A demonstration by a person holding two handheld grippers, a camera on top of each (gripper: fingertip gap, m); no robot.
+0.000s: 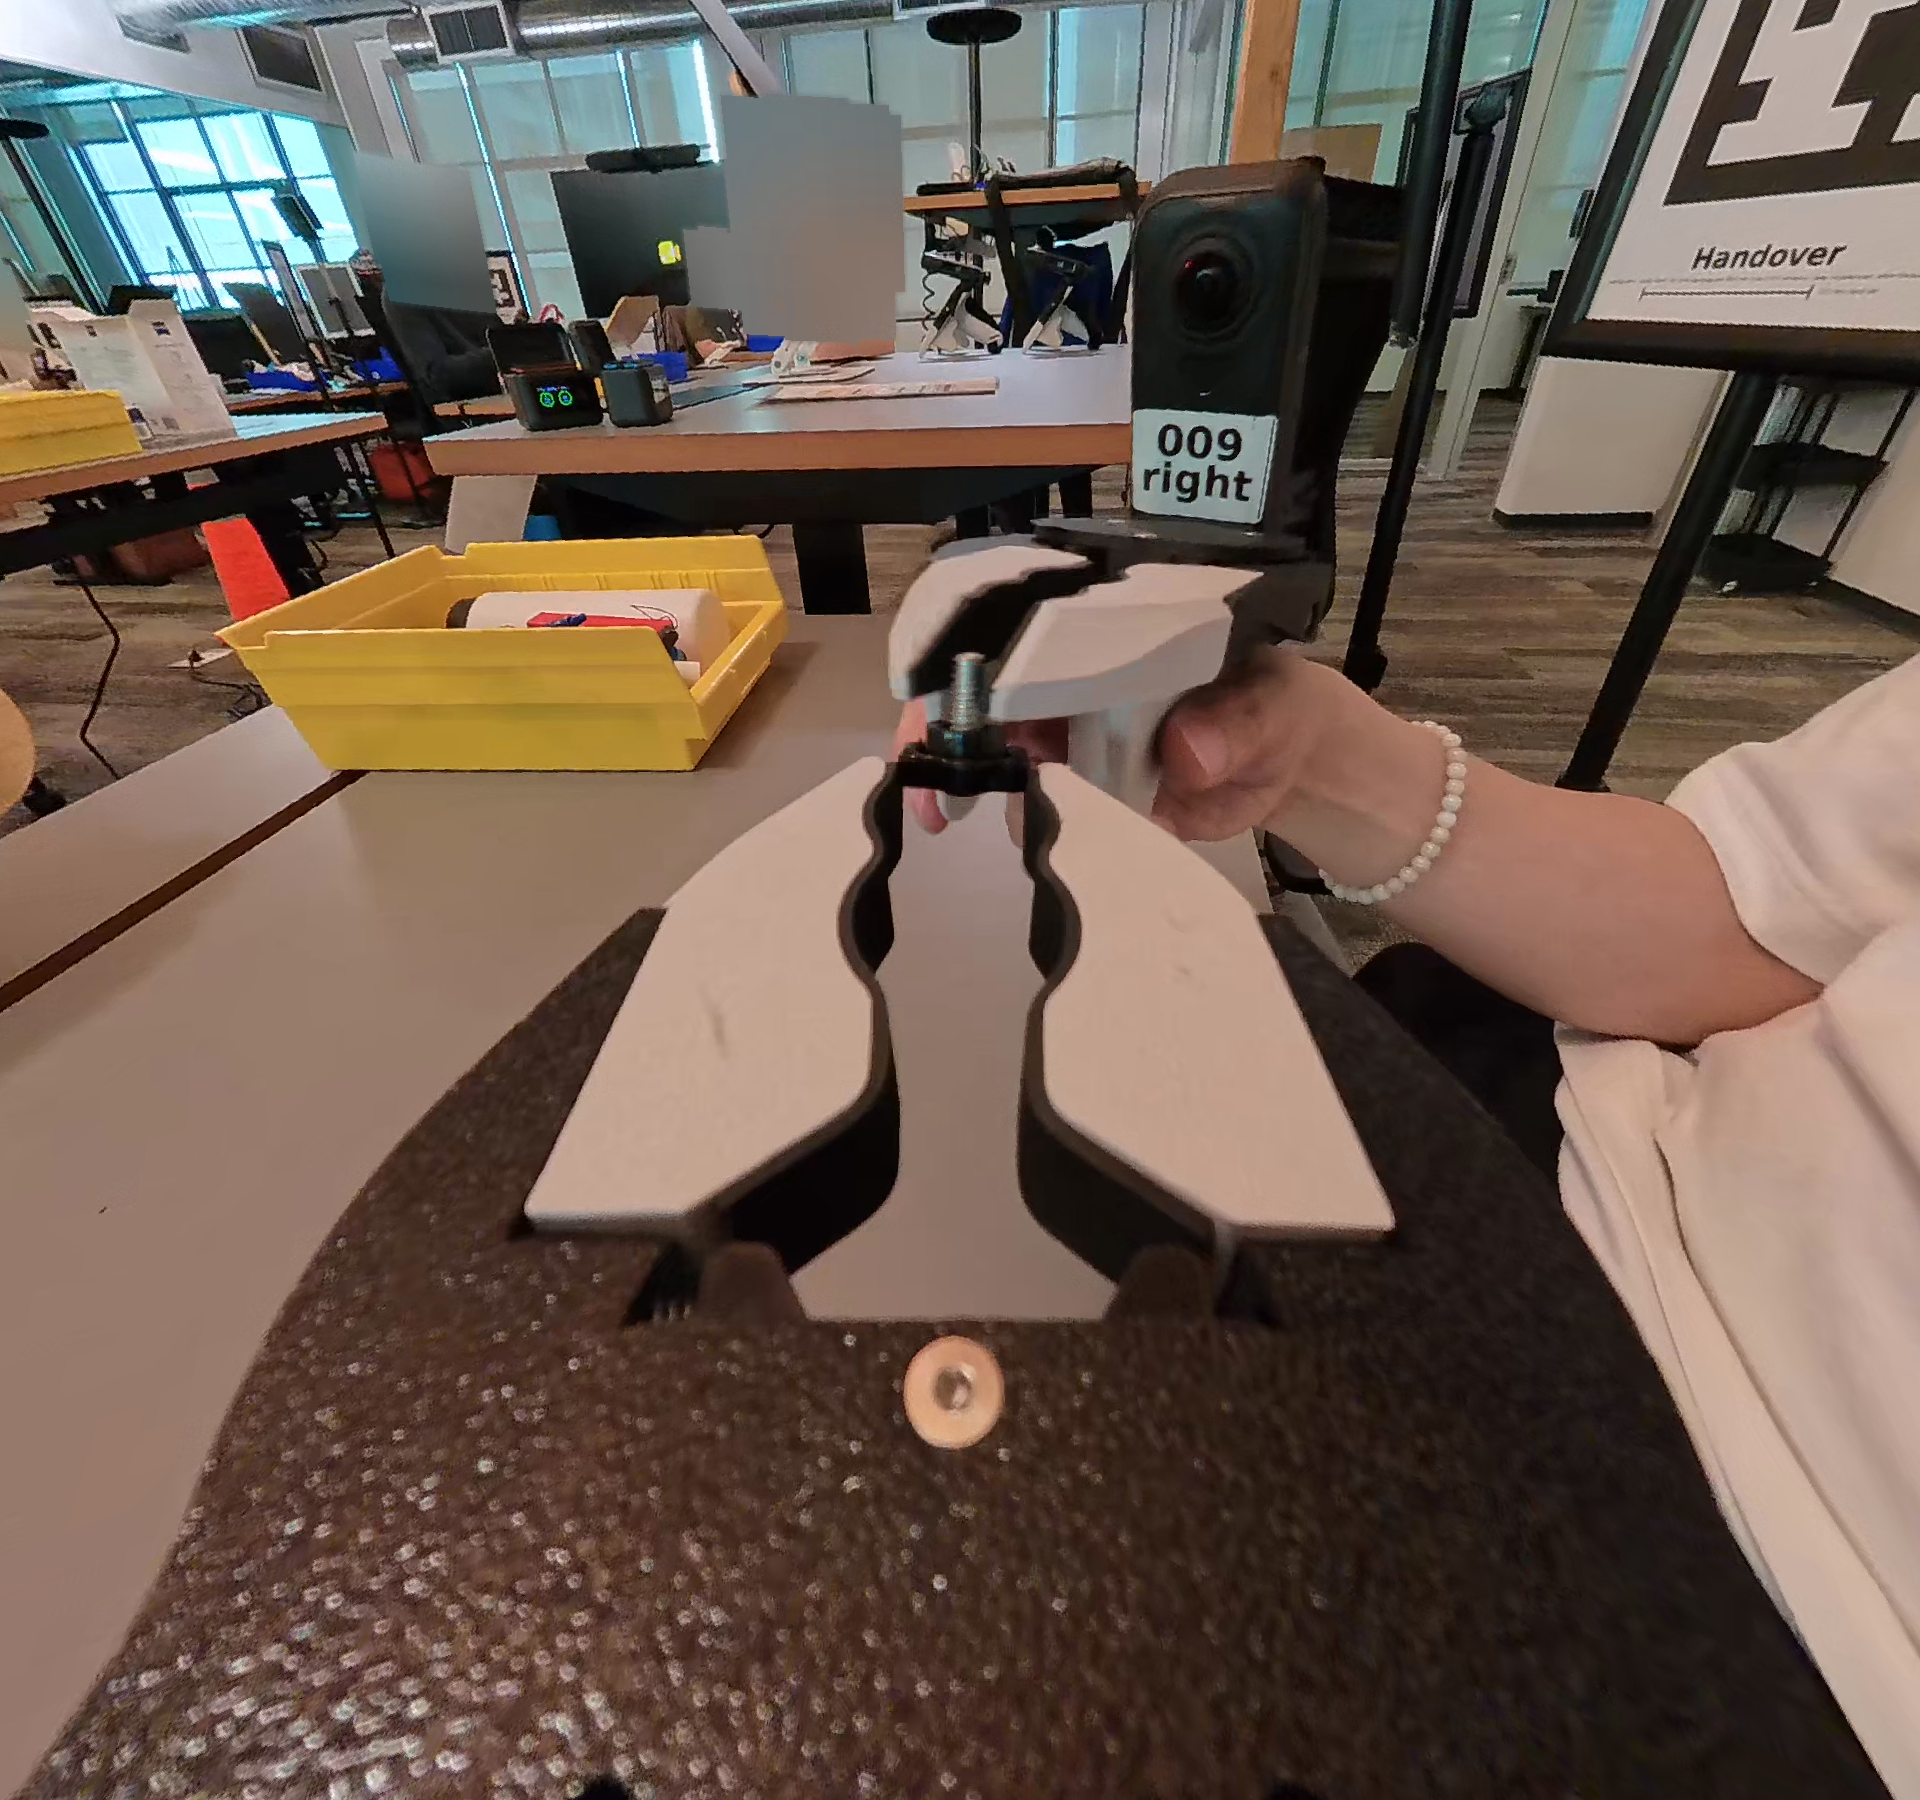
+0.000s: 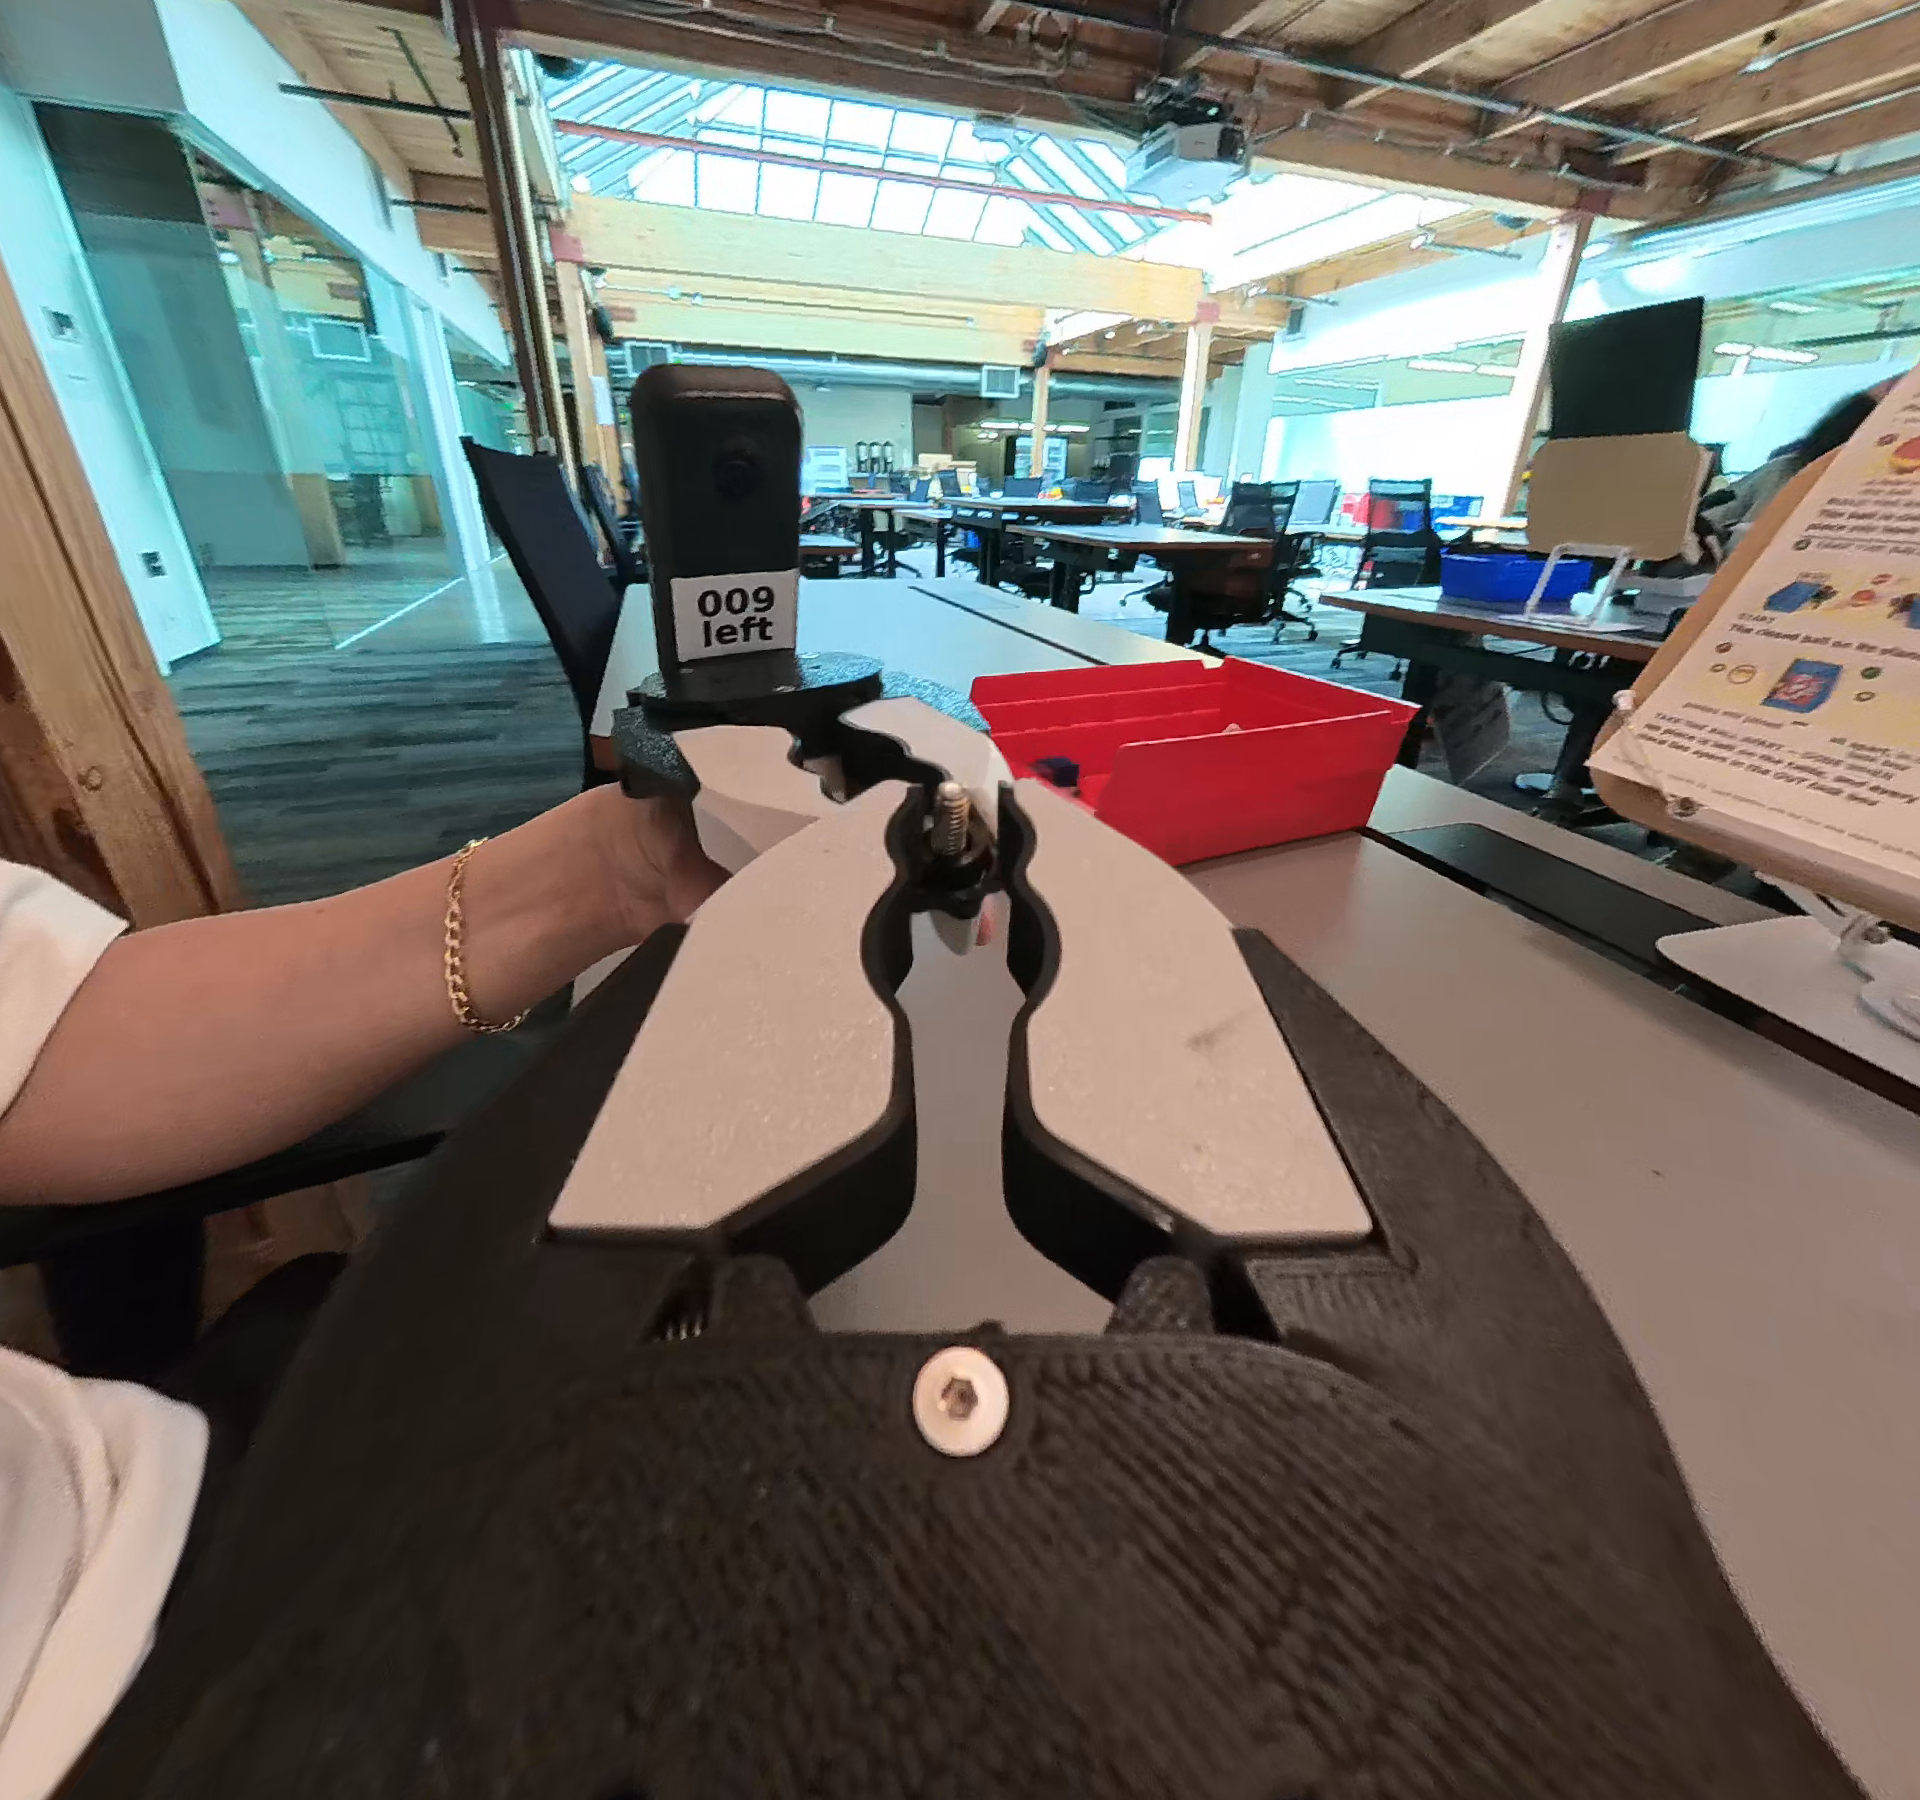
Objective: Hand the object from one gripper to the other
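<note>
Your left hand-held gripper (image 1: 958,782) pinches the bolt (image 1: 966,727) by its black knob above the worktop (image 1: 260,1023); your right hand-held gripper (image 2: 951,820) seems closed on the threaded end.

Left tongs (image 1: 961,782) tips pinched narrow, right tongs (image 2: 951,831) tips facing them, likewise narrow

I saw my right gripper (image 2: 951,820) at frame centre around a black-knobbed screw (image 2: 951,831), the left gripper (image 2: 831,763) gripping it from beyond; a red bin (image 2: 1247,774) sat right of centre.

Grey table (image 1: 312,1075) bears yellow bin (image 1: 499,670), red bin (image 2: 1195,763).
</note>
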